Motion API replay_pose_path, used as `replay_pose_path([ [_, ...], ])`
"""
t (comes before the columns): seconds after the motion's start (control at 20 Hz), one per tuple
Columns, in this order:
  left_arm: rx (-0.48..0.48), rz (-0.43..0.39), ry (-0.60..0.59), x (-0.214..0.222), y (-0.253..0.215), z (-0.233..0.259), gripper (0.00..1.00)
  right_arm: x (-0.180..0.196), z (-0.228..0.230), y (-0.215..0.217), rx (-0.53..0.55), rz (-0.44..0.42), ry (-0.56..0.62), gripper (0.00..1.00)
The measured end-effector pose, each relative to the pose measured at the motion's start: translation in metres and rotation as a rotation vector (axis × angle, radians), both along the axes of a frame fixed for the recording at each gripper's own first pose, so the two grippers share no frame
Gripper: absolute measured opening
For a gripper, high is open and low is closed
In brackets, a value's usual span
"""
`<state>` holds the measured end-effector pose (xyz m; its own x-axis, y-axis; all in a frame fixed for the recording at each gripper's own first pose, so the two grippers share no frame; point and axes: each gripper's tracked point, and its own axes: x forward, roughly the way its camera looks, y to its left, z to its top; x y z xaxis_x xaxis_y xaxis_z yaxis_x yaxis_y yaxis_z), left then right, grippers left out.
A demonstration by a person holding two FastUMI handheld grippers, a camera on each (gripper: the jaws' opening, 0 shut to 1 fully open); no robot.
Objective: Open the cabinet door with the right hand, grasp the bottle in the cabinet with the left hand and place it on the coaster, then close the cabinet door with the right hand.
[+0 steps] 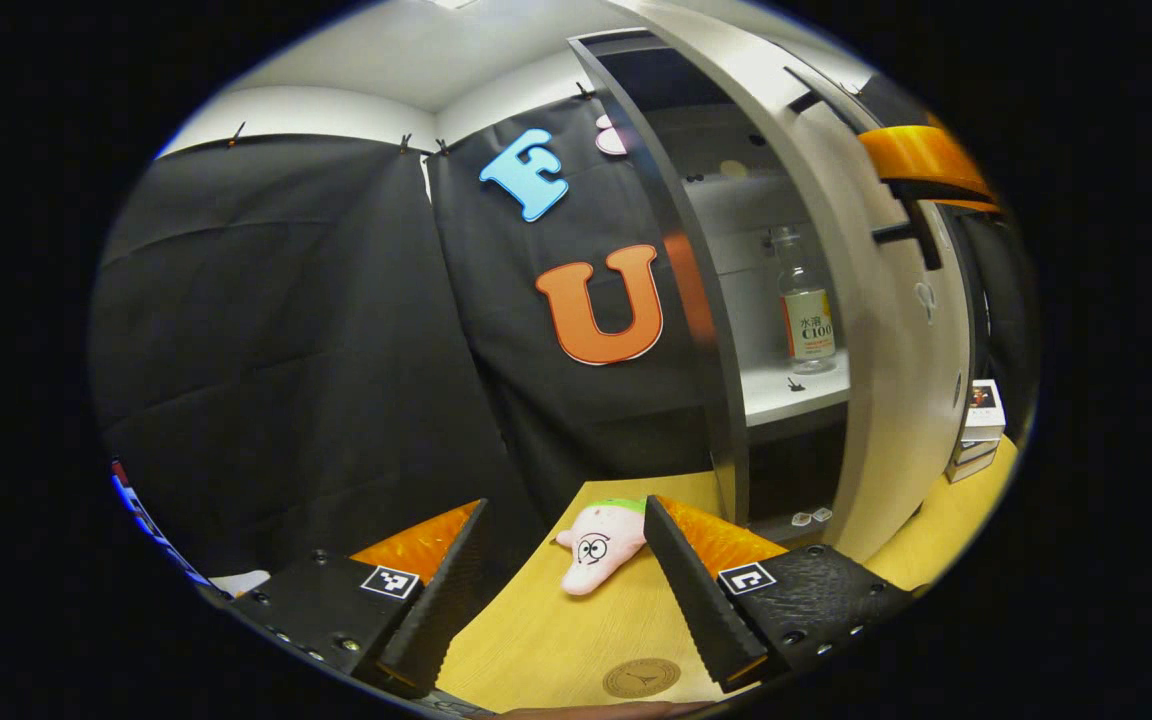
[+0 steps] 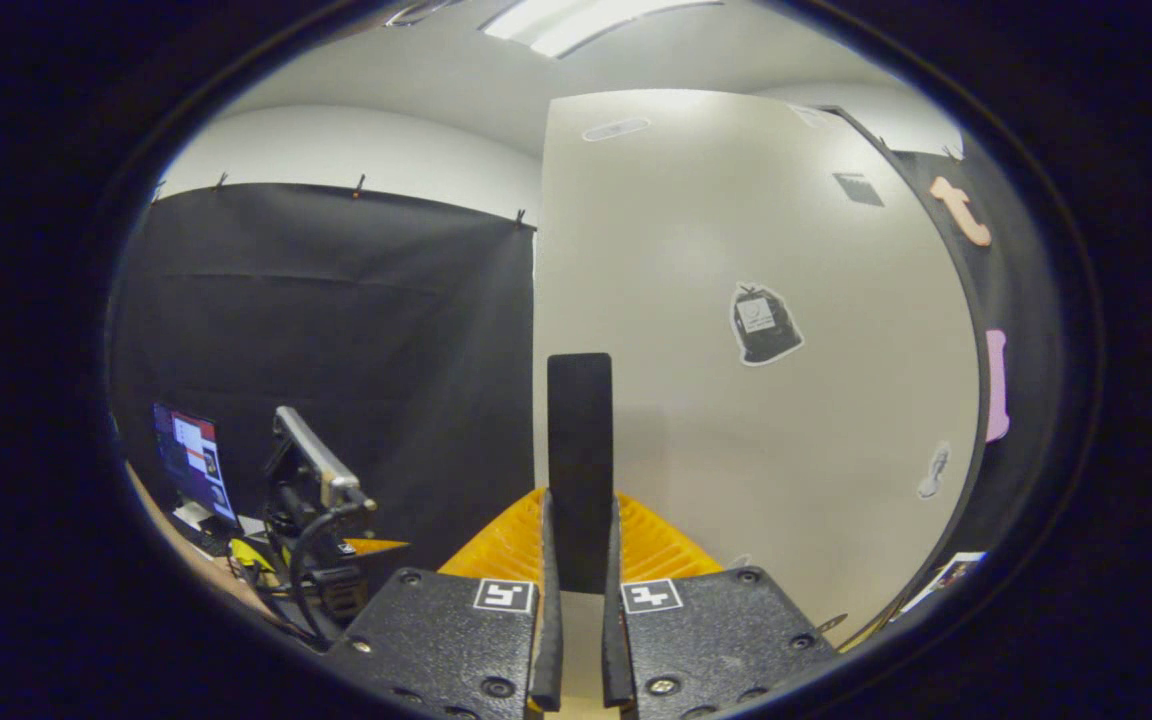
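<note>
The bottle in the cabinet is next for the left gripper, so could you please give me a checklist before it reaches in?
1. Cabinet door swung open: ok.
2. Right gripper shut on the door handle: ok.
3. Bottle upright on the shelf: ok.
4. Left gripper open, holding nothing: ok.
5. Coaster bare on the table: ok.
6. Plush toy lies apart from the coaster: ok.
</note>
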<state>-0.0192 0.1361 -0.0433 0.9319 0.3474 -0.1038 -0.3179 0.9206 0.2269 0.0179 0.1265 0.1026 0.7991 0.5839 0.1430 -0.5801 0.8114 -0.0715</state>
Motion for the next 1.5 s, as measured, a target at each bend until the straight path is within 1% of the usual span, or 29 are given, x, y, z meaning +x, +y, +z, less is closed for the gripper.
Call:
replay_pose_path([
  [0.2, 0.008, -0.044, -0.006, 0.008, -0.019, -0.001, 0.93, -0.026, 0.000, -0.017, -0.020, -0.018, 0.016, 0.18],
  [0.3, -0.014, -0.068, -0.008, 0.011, -0.032, -0.001, 0.93, -0.040, 0.001, -0.027, -0.016, -0.032, 0.026, 0.19],
  [0.45, -0.033, -0.112, -0.010, 0.023, -0.056, 0.000, 0.93, -0.062, 0.001, -0.040, -0.002, -0.078, 0.026, 0.18],
  [0.5, -0.037, -0.132, -0.010, 0.027, -0.066, 0.003, 0.93, -0.071, 0.002, -0.041, 0.002, -0.072, 0.023, 0.18],
  [0.55, -0.038, -0.147, -0.014, 0.029, -0.075, 0.005, 0.93, -0.068, -0.001, -0.051, -0.021, -0.138, 0.012, 0.18],
  [0.6, -0.075, -0.154, -0.006, 0.032, -0.083, 0.000, 0.93, -0.061, -0.009, -0.087, -0.041, -0.253, 0.015, 0.04],
  [0.65, -0.132, -0.172, 0.007, 0.039, -0.092, -0.004, 0.93, -0.062, -0.017, -0.107, 0.006, -0.264, 0.067, 0.04],
  [0.7, -0.236, -0.259, 0.043, 0.047, -0.115, -0.011, 0.93, -0.072, -0.019, -0.122, 0.087, -0.274, 0.126, 0.04],
  [0.75, -0.332, -0.380, 0.090, 0.053, -0.145, -0.014, 0.93, -0.075, -0.023, -0.136, 0.130, -0.309, 0.153, 0.03],
  [0.8, -0.390, -0.468, 0.048, 0.059, -0.162, -0.003, 0.80, -0.075, -0.029, -0.154, 0.130, -0.352, 0.164, 0.04],
  [0.85, -0.400, -0.514, -0.015, 0.066, -0.173, 0.014, 0.66, -0.078, -0.036, -0.161, 0.101, -0.376, 0.169, 0.04],
  [0.9, -0.375, -0.538, -0.072, 0.057, -0.173, 0.028, 0.53, -0.075, -0.038, -0.158, 0.064, -0.382, 0.165, 0.04],
  [0.95, -0.355, -0.543, -0.063, 0.059, -0.175, 0.029, 0.66, -0.074, -0.036, -0.155, 0.030, -0.381, 0.147, 0.04],
  [1.0, -0.355, -0.541, -0.047, 0.055, -0.174, 0.027, 0.66, -0.075, -0.032, -0.151, 0.010, -0.384, 0.119, 0.04],
  [1.1, -0.304, -0.551, -0.060, 0.053, -0.181, 0.034, 0.67, -0.075, -0.022, -0.148, 0.021, -0.391, 0.072, 0.04],
  [1.15, -0.271, -0.571, -0.064, 0.048, -0.190, 0.038, 0.66, -0.075, -0.021, -0.149, 0.030, -0.400, 0.069, 0.04],
  [1.25, -0.266, -0.645, -0.053, 0.035, -0.223, 0.037, 0.66, -0.078, -0.024, -0.156, 0.050, -0.408, 0.077, 0.04],
  [1.35, -0.287, -0.678, -0.038, 0.023, -0.252, 0.035, 0.67, -0.079, -0.025, -0.170, 0.073, -0.437, 0.084, 0.13],
  [1.4, -0.297, -0.698, -0.027, 0.017, -0.266, 0.035, 0.66, -0.078, -0.026, -0.178, 0.082, -0.454, 0.091, 0.25],
  [1.45, -0.306, -0.717, -0.023, 0.014, -0.278, 0.034, 0.67, -0.077, -0.029, -0.188, 0.086, -0.481, 0.101, 0.30],
  [1.5, -0.314, -0.734, -0.014, 0.011, -0.290, 0.032, 0.69, -0.078, -0.030, -0.195, 0.088, -0.506, 0.106, 0.47],
])
